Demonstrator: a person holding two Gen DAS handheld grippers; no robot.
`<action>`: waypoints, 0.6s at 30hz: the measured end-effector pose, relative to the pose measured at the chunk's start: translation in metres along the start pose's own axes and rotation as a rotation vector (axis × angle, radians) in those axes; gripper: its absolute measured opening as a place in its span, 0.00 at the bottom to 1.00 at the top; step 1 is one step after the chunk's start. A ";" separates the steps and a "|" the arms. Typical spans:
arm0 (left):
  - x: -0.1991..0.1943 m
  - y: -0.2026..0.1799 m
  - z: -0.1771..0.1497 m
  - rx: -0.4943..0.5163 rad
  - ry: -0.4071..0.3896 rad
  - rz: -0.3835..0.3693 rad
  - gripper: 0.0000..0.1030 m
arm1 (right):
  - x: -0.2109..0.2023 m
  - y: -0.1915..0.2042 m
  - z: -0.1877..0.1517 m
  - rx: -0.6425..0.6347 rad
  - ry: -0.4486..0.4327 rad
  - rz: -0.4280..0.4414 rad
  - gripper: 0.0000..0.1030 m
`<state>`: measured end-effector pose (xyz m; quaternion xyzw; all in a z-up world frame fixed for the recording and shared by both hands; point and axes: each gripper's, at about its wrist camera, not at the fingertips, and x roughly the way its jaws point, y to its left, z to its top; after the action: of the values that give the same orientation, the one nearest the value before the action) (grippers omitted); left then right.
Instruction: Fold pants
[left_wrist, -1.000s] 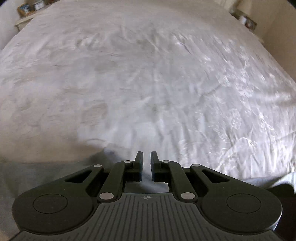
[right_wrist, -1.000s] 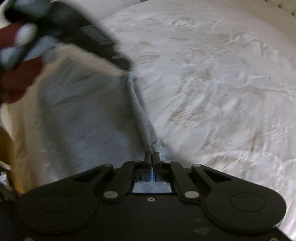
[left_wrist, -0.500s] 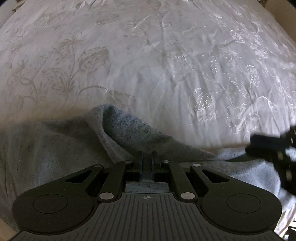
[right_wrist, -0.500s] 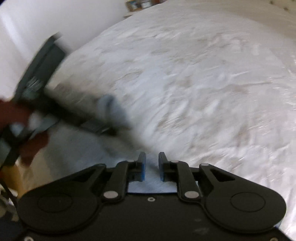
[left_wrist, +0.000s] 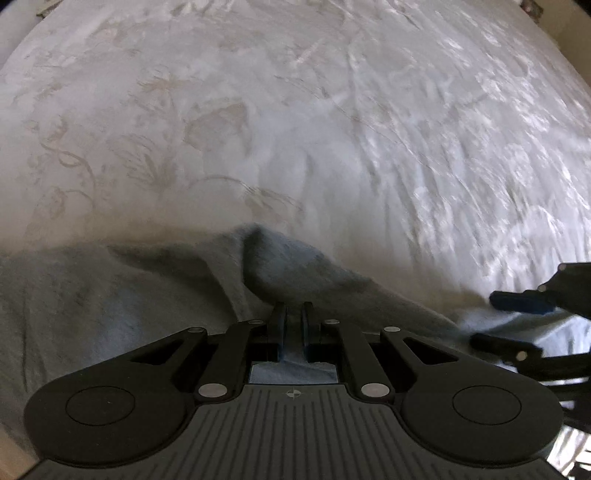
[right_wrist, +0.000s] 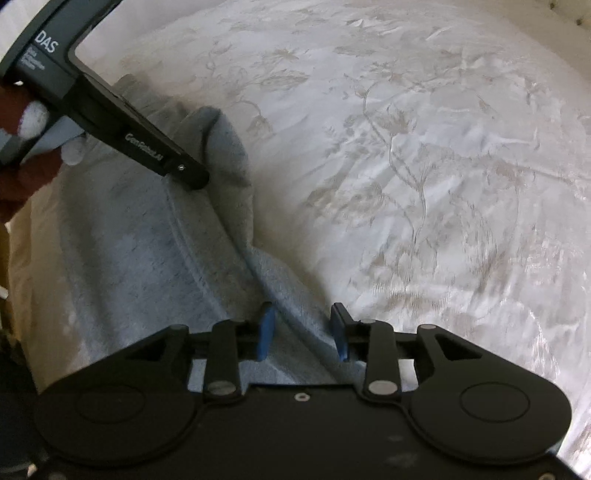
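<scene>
Letting go, my right gripper (right_wrist: 302, 330) is opening around the grey pants' (right_wrist: 129, 258) edge it pinched a second ago; my left gripper (left_wrist: 293, 325) stays clamped on them, lowered onto the bedspread (right_wrist: 424, 166).

We see soft daylight falling from the right: the white bedspread (left_wrist: 461, 155) shines with patchy glare on its right side in both views and dulls to grey-beige toward the left. The grey pants (right_wrist: 122, 266) lie in dim shade, their folds casting soft shadows. Both views bulge with fisheye curvature, and the corners bend away. The left wrist view is smeared with blur across the embroidery; the right wrist view is sharper, though its near edges soften. Each black tool body at the bottom is nearly featureless in shadow.
</scene>
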<state>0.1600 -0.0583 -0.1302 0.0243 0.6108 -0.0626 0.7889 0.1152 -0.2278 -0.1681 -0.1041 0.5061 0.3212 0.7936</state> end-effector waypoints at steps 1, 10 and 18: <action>0.000 0.002 0.002 -0.007 -0.003 0.007 0.09 | 0.002 0.003 0.004 0.000 -0.008 0.001 0.35; 0.005 0.024 0.018 -0.056 -0.022 0.045 0.09 | 0.046 -0.001 0.048 0.033 -0.016 0.098 0.02; 0.003 0.019 0.038 -0.059 -0.068 0.048 0.09 | 0.049 -0.060 0.056 0.336 -0.082 -0.085 0.01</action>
<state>0.1999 -0.0438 -0.1242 0.0135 0.5846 -0.0263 0.8108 0.2074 -0.2268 -0.1942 0.0219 0.5153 0.2022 0.8326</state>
